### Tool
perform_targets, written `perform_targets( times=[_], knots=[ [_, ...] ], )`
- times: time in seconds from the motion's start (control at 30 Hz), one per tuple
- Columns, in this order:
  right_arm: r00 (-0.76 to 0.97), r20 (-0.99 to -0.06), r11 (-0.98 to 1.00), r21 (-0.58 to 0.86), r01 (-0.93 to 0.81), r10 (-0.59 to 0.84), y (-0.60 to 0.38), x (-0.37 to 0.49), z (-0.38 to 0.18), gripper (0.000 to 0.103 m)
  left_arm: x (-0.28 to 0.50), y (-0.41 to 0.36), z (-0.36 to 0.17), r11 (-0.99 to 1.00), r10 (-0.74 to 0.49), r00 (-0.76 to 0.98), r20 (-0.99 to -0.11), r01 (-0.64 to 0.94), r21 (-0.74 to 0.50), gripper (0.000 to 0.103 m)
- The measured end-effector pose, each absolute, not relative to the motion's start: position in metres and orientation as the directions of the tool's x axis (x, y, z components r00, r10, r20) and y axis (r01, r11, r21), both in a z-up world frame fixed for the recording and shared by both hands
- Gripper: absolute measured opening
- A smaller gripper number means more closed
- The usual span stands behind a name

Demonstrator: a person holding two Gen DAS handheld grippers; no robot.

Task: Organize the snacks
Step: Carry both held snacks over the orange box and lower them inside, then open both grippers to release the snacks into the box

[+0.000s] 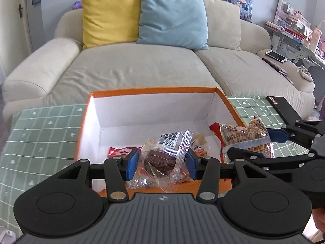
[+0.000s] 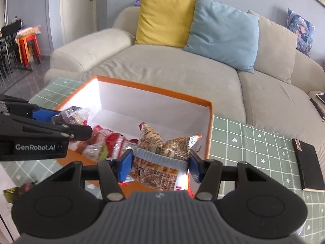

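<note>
So the clear-wrapped snack with the dark brown thing inside is pinched between the blue pads of my left gripper, clamped on it from both sides, crinkly plastic sticking out above and below. It's held up over the near edge of the orange box, white on the inside, which sits straight ahead of that gripper

My right gripper is squeezed onto the other one, a printed snack bag with tan pieces and a little cartoon face on it, gripped across its middle. That bag hangs over the near right corner of the same box, and from the left wrist view it shows up off to my right, poking past the box wall

Down in the box, past the left gripper's tips, there are a few red snack packets lying on the white bottom

The box is on a table with a green checked cloth. To the right of my right gripper there's a black notebook-looking thing lying flat on the cloth, well clear of the box

Beyond the table is a beige sofa with a yellow cushion and a light blue cushion side by side, touching
</note>
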State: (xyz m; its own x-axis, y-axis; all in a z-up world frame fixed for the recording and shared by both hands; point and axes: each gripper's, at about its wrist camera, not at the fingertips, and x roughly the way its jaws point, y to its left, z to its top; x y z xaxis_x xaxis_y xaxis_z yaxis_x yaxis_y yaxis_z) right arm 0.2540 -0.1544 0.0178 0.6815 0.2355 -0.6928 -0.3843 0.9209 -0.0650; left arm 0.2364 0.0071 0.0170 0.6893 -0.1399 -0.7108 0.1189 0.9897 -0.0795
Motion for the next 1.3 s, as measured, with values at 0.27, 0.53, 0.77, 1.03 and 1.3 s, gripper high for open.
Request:
perform_targets(
  times=[0.27, 0.53, 0.77, 1.03, 1.3],
  knots=[
    [0.621, -0.765, 0.921, -0.097, -0.377, 0.174, -0.16, 0.304, -0.006, 0.055, 0.273, -0.001, -0.014, 0.991, -0.129, 0.603, -0.787, 0.109, -0.079, 0.055],
    [0.607, -0.786, 0.88, -0.201, -0.43, 0.117, -0.139, 0.329, -0.018, 0.055, 0.301, -0.004, -0.028, 0.993, -0.112, 0.56, -0.82, 0.097, -0.07, 0.055],
    [0.559, -0.82, 0.871, -0.179, -0.457, 0.125, -0.132, 0.345, -0.035, 0.055, 0.31, -0.001, -0.036, 0.996, -0.078, 0.558, -0.826, 0.077, -0.042, 0.055],
    [0.543, -0.832, 0.855, -0.193, -0.482, 0.118, -0.123, 0.344, -0.051, 0.055, 0.32, -0.006, -0.047, 0.998, -0.033, 0.541, -0.84, 0.057, -0.002, 0.056],
    [0.551, -0.826, 0.844, -0.208, -0.494, 0.119, -0.121, 0.343, -0.054, 0.061, 0.318, -0.008, -0.052, 0.996, -0.006, 0.538, -0.843, 0.074, 0.04, 0.06]
  ],
)
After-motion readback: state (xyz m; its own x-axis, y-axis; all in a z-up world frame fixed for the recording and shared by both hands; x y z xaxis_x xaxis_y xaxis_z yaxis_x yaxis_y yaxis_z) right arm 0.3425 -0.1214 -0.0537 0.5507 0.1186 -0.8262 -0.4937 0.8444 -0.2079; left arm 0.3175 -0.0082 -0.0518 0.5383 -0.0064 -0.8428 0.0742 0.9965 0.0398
